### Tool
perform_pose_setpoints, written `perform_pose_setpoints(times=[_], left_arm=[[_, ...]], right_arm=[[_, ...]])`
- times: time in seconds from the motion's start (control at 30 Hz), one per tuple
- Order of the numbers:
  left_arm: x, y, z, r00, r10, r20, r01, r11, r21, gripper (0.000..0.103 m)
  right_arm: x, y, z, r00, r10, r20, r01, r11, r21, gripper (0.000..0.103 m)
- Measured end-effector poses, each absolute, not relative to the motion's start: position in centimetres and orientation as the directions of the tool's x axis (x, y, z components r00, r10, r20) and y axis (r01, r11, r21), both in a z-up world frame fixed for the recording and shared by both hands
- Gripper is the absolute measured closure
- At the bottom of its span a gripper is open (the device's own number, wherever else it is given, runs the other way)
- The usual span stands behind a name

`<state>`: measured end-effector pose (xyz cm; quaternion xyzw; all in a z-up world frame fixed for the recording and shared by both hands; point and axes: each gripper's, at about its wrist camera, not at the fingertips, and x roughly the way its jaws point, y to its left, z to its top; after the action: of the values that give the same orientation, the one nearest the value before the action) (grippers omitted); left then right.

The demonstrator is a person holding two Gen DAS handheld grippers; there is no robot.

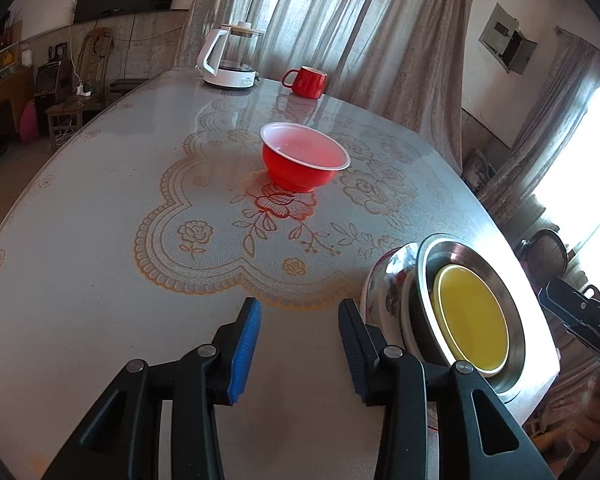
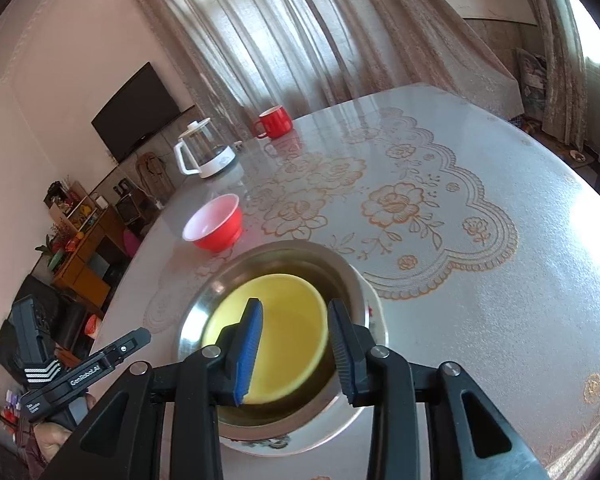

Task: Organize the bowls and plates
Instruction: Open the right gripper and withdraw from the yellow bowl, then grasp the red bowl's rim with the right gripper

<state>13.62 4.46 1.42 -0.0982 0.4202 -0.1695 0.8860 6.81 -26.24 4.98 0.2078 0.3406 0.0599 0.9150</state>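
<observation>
A red bowl [image 1: 304, 160] with a white inside stands alone mid-table, also seen as the red bowl [image 2: 214, 226] in the right wrist view. Near the table edge is a stack: a yellow dish [image 2: 292, 320] sits in a steel plate [image 2: 212, 292] on a white flowered dish [image 2: 374, 316]. My right gripper [image 2: 296, 308] hovers over the yellow dish, open, its pads touching nothing. My left gripper [image 1: 300, 308] is open above bare tablecloth, just left of the stack's yellow dish [image 1: 474, 320], steel plate [image 1: 428, 264] and flowered dish [image 1: 384, 292].
A white-based glass kettle [image 1: 230, 64] and a red mug [image 1: 306, 82] stand at the table's far side, in front of curtains. The round table [image 1: 100, 240] carries a lace-patterned cloth. Its rim runs close beside the stack.
</observation>
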Motion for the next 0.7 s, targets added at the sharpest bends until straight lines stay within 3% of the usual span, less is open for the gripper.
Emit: perform_pose_setpoints(times=[0.23, 0.5, 0.7], left_arm=[[16.6, 7.6, 0.9, 0.594, -0.34, -0.729, 0.151, 0.937, -0.314, 0.062], [20.8, 9.2, 1.0, 0.614, -0.325, -0.719, 0.143, 0.942, -0.304, 0.064], [24.3, 8.5, 1.8, 0.62, -0.364, -0.695, 0.182, 0.928, -0.324, 0.072]], right_arm=[[11.3, -22.1, 7.1, 0.69, 0.434, -0.579, -0.113, 0.855, 0.506, 0.065], [20.0, -20.5, 5.6, 0.625, 0.517, -0.584, -0.057, 0.777, 0.627, 0.065], [26.0, -19.3, 4.5, 0.602, 0.482, -0.637, -0.019, 0.806, 0.591, 0.082]])
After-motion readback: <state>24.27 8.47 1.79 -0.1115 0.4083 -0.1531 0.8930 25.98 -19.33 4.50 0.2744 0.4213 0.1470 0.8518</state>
